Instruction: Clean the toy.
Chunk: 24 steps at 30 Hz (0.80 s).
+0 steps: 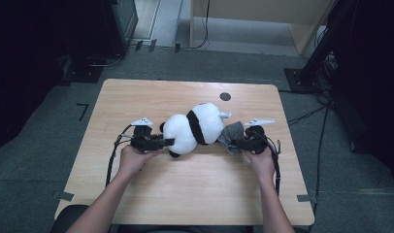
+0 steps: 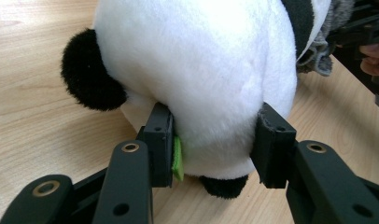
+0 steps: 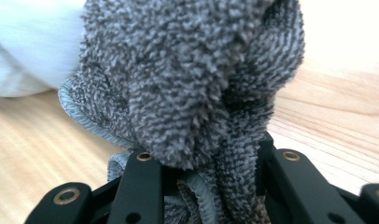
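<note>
My left claw [image 2: 213, 149] clamped the panda plush [image 2: 197, 79]; right claw [image 3: 201, 186] pinched the grey cloth [image 3: 187, 79] against it. Wiping looked underway, not finished.

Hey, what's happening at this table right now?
A person at a wooden table works with a gripper in each hand. The left gripper is clamped on the white body of a panda plush toy, which lies on the tabletop. The right gripper holds a bunched grey cloth pressed up against the panda's other end.
</note>
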Available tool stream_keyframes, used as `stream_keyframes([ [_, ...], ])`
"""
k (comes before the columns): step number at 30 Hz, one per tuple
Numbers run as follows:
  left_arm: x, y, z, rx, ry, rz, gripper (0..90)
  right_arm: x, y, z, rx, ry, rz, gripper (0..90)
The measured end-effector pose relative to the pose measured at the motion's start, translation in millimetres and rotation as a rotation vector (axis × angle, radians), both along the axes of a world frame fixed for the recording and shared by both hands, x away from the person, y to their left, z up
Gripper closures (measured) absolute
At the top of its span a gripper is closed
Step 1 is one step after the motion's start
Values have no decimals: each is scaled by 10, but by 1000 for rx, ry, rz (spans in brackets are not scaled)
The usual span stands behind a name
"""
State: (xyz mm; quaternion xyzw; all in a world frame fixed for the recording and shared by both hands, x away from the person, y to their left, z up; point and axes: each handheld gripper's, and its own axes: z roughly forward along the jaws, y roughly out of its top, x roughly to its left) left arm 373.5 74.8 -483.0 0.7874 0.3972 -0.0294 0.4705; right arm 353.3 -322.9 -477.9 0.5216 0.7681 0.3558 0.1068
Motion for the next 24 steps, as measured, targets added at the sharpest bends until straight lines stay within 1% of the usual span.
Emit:
stream_keyframes([
  [4, -5, 5, -10, -1, -9, 4, 558, 61, -93, -68, -15, 34, -44, 677],
  [5, -5, 7, -11, 0, -10, 4, 556, 64, -116, -72, -11, 38, -57, 677],
  [11, -2, 12, -13, -4, -7, 1, 550, 20, -231, -11, -7, 18, -91, 673],
  [14, 3, 16, -15, -8, -5, 2, 548, -15, -310, 16, -19, 3, -111, 671],
  [17, 7, 15, -15, -13, -3, 7, 547, -43, -401, 28, -21, 1, -140, 671],
  [20, 11, 15, -13, -16, 2, 8, 547, -48, -474, -6, -53, 5, -165, 656],
  [21, 12, 16, -13, -17, 3, 8, 546, -44, -489, -29, -59, 15, -171, 648],
  [24, 12, 16, -12, -17, 3, 8, 545, -19, -502, -109, -81, 25, -170, 619],
])
